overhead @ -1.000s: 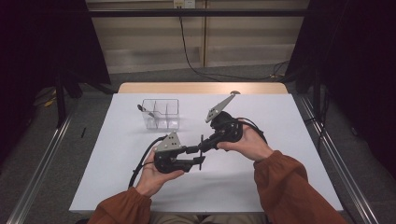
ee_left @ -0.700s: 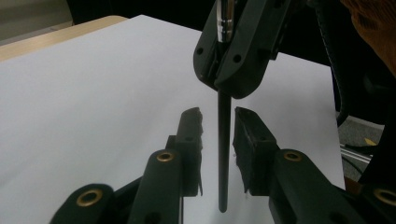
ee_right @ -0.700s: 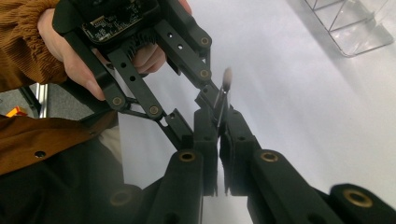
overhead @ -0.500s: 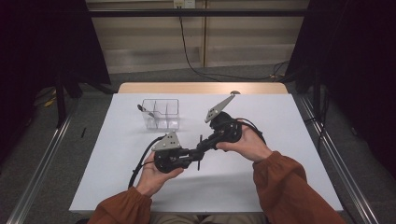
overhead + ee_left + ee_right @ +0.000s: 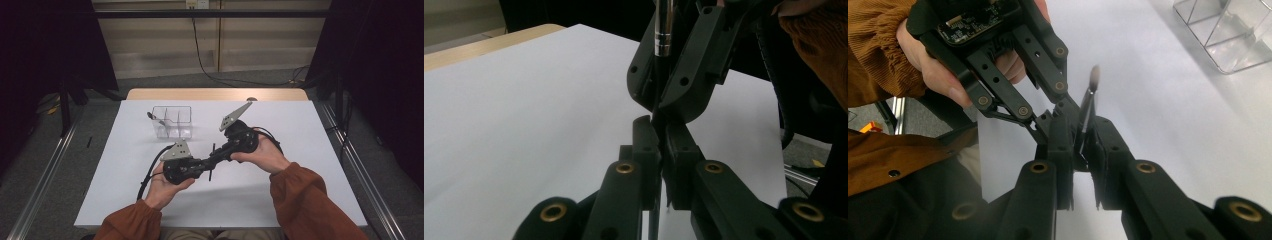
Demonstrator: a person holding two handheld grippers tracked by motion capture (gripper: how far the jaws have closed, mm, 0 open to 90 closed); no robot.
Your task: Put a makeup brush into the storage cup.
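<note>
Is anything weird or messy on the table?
Nothing is spilled or broken. One odd sight: both grippers, left and right, pinch the same thin makeup brush in mid-air between them. The clear divided box stands upright on the white table, with one small dark item in it.

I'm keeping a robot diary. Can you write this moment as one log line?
stage: handover | left gripper: shut on brush | right gripper: shut on brush | organizer: behind
</note>
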